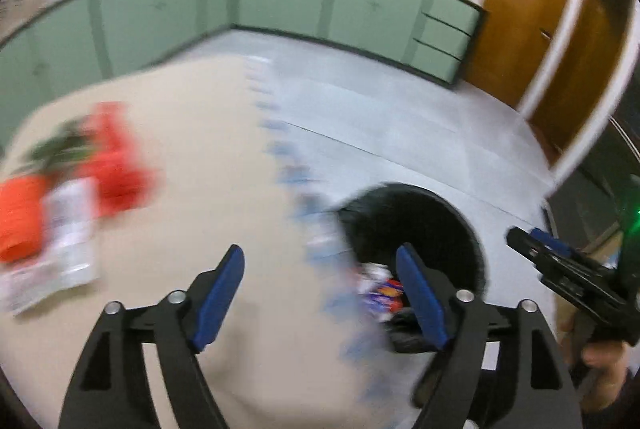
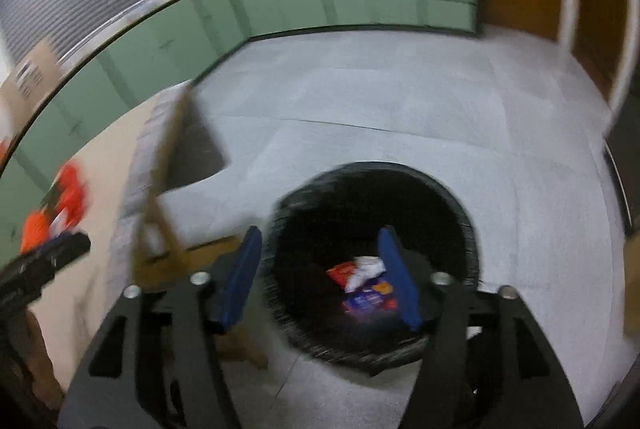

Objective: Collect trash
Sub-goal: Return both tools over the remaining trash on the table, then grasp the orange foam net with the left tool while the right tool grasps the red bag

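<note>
Both views are motion-blurred. A black round trash bin [image 2: 372,189] stands on the grey floor beside a beige table [image 1: 192,133]; it also shows in the left wrist view [image 1: 420,213]. Colourful wrappers [image 2: 366,289] lie at its bottom. My right gripper [image 2: 320,275] is open and empty above the bin's mouth. My left gripper [image 1: 320,299] is open and empty over the table's right edge. On the table's far left lie a red wrapper [image 1: 116,157], an orange wrapper [image 1: 20,217] and a white packet [image 1: 70,233].
Green cabinets [image 1: 280,1] line the far walls, with a wooden door [image 1: 520,17] at the right. The right gripper shows at the left wrist view's right edge [image 1: 524,243]. A dark green item [image 1: 60,145] lies by the red wrapper.
</note>
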Demonstrator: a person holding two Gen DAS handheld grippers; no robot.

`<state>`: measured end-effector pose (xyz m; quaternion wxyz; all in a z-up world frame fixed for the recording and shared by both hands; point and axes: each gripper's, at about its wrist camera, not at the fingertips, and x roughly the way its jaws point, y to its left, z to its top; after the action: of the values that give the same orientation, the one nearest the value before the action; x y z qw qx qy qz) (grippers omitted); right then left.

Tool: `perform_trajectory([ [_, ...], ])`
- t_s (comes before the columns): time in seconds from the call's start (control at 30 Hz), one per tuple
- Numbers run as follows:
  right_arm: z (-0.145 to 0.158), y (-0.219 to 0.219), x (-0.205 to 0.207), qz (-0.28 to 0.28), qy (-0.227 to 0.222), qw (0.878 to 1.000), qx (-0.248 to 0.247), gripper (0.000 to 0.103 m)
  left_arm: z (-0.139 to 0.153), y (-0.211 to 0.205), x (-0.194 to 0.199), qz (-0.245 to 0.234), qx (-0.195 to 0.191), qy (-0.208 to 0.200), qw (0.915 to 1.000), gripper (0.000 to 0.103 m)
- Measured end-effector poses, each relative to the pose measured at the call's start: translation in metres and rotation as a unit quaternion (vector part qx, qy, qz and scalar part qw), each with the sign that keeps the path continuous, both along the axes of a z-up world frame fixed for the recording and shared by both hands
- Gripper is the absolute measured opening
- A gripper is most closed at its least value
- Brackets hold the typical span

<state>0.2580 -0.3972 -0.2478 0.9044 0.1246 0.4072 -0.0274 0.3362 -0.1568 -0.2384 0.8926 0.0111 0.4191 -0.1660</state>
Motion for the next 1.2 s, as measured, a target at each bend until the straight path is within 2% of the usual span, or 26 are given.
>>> perform_trajectory([
  [0.1, 0.025, 0.069, 0.001, 0.088, -0.005, 0.996, -0.003, 0.069, 0.020, 0.066, -0.022, 0.056, 0.007, -0.029, 0.9980, 0.090],
  [0.17, 0.037, 0.110, 0.004, 0.141, -0.010, 0.990, -0.007, 0.076, 0.034, 0.117, -0.041, 0.099, 0.017, -0.054, 0.9935, 0.093],
  [0.27, 0.051, 0.171, 0.011, 0.205, -0.015, 0.979, -0.011, 0.077, 0.046, 0.170, -0.059, 0.142, 0.037, -0.079, 0.9860, 0.095],
  [0.4, 0.061, 0.233, 0.028, 0.260, -0.012, 0.965, 0.001, 0.077, 0.045, 0.224, -0.070, 0.182, 0.032, -0.080, 0.9796, 0.097],
  [0.53, 0.064, 0.278, 0.046, 0.286, -0.013, 0.958, -0.006, 0.077, 0.034, 0.257, -0.066, 0.205, 0.021, -0.073, 0.9758, 0.097],
  [0.67, 0.062, 0.294, 0.062, 0.278, -0.017, 0.960, -0.019, 0.076, 0.019, 0.275, -0.045, 0.199, 0.013, -0.063, 0.9779, 0.097],
  [0.8, 0.051, 0.285, 0.079, 0.261, -0.011, 0.965, -0.020, 0.076, 0.006, 0.276, -0.016, 0.187, 0.004, -0.061, 0.9804, 0.097],
  [0.97, 0.037, 0.277, 0.097, 0.251, -0.001, 0.968, -0.025, 0.076, -0.017, 0.255, 0.024, 0.169, 0.012, -0.049, 0.9843, 0.095],
  [1.07, 0.027, 0.278, 0.108, 0.258, 0.007, 0.966, -0.034, 0.076, -0.028, 0.247, 0.040, 0.167, 0.030, -0.047, 0.9844, 0.094],
  [1.17, 0.020, 0.282, 0.121, 0.263, 0.011, 0.964, -0.040, 0.076, -0.034, 0.247, 0.052, 0.171, 0.030, -0.042, 0.9840, 0.092],
  [1.2, 0.019, 0.283, 0.127, 0.263, 0.010, 0.964, -0.041, 0.076, -0.036, 0.247, 0.056, 0.173, 0.031, -0.038, 0.9838, 0.087],
])
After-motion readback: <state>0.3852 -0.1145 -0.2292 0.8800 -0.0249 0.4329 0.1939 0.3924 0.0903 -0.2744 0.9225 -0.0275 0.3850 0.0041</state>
